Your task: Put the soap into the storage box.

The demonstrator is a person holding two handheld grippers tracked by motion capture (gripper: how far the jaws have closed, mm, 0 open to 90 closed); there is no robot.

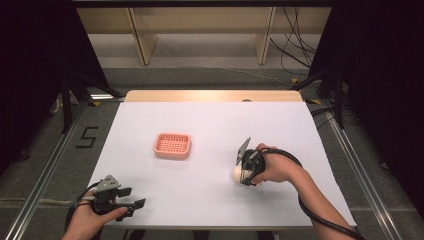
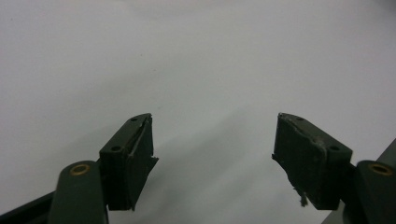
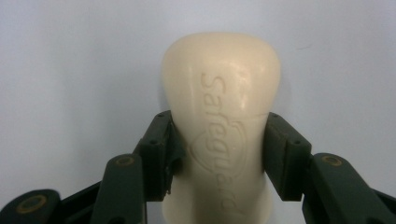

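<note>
My left gripper (image 1: 131,204) rests at the near counter (image 1: 210,125) edge, jaws apart on nothing. My right gripper (image 3: 217,156) has its jaws clamped across the waist of the soap bar (image 3: 222,121), low over the counter's right side. It looks hard, waxy and likely slippery, so I'd grip squarely on the flat sides. Farther off sits the pink soap dish (image 1: 172,145).

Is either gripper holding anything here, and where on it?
The right gripper clamps the cream soap bar across its long sides, near the middle. The left gripper holds nothing.
</note>
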